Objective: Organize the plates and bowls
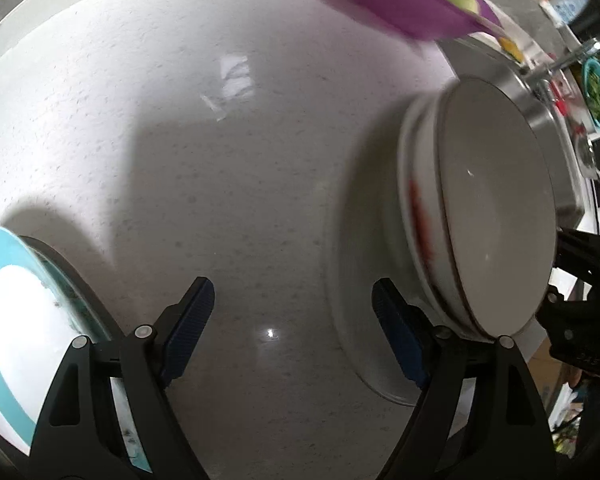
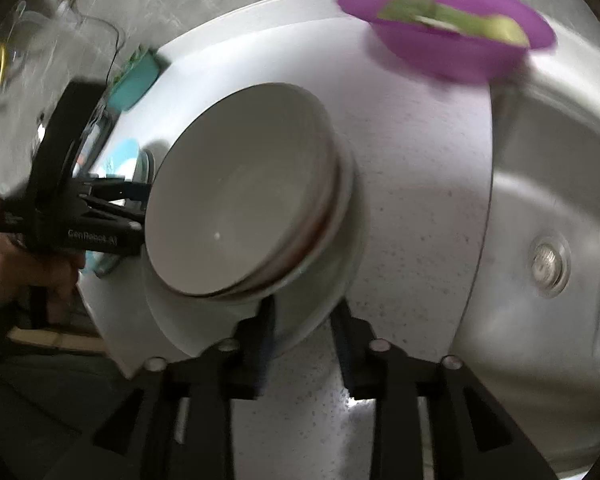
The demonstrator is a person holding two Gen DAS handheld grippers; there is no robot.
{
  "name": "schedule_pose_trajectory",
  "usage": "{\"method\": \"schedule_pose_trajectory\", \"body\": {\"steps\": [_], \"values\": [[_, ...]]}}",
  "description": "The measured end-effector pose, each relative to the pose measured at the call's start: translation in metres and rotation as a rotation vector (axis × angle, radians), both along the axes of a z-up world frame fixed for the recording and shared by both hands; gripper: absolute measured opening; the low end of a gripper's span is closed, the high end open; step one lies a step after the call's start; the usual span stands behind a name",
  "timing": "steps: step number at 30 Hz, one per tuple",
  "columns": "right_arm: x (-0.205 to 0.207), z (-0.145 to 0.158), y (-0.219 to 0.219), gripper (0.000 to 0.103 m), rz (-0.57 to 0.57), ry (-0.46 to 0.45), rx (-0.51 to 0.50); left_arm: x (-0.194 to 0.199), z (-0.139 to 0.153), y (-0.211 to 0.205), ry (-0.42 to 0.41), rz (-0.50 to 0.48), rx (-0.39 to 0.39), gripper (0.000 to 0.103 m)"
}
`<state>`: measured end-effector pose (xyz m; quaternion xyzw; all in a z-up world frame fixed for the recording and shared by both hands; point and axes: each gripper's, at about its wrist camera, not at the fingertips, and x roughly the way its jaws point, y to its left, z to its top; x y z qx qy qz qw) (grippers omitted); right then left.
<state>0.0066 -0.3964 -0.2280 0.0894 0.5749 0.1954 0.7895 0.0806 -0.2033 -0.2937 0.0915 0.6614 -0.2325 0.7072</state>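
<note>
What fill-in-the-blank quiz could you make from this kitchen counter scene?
1. The stack of bowls sits on a white ____.
2. The bowl near the sink is coloured ____.
3. The plate beside the left hand-held gripper has a ____ rim.

Missing words: plate; purple; teal

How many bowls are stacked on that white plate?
3, as far as the rims show: a plain white top bowl, a second bowl nested under it, and a red-marked bottom bowl, all on the white plate. Another could be hidden inside.
</note>
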Motion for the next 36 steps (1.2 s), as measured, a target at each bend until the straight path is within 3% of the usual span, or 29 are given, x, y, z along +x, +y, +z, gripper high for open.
{"method": "schedule_pose_trajectory", "body": {"steps": [2, 5, 7, 9, 17, 20, 21, 24, 30, 36], "values": [[0.002, 0.000, -0.005, 0.035, -0.045, 0.007, 0.037, -0.001, -0.001, -0.004, -0.006, 0.007, -0.002, 0.081], [0.004, 0.000, -0.009, 0.037, -0.086, 0.006, 0.031, -0.001, -0.002, -0.014, -0.042, -0.017, 0.056, 0.080], [0.006, 0.001, -0.011, 0.042, -0.110, 0.007, 0.020, 0.000, -0.003, -0.021, -0.049, -0.024, 0.077, 0.081], [0.006, -0.002, -0.014, 0.054, -0.140, 0.012, 0.003, -0.001, -0.004, -0.028, -0.057, -0.031, 0.082, 0.081], [0.014, -0.009, -0.009, 0.055, -0.191, 0.015, 0.048, 0.001, -0.007, -0.051, -0.072, -0.065, 0.061, 0.080], [0.019, -0.012, -0.009, 0.043, -0.211, 0.027, 0.086, 0.007, -0.009, -0.067, -0.084, -0.082, 0.046, 0.068], [0.020, -0.012, -0.010, 0.035, -0.219, 0.030, 0.105, 0.007, -0.007, -0.071, -0.090, -0.090, 0.032, 0.054], [0.023, -0.011, -0.010, 0.033, -0.250, 0.038, 0.108, 0.011, -0.002, -0.078, -0.095, -0.113, -0.004, 0.029], [0.025, -0.010, -0.013, 0.028, -0.296, 0.046, 0.077, 0.024, -0.003, -0.079, -0.073, -0.073, -0.036, 0.016], [0.024, -0.008, -0.013, 0.027, -0.307, 0.030, 0.060, 0.025, -0.003, -0.077, -0.085, -0.070, -0.034, 0.014]]}}
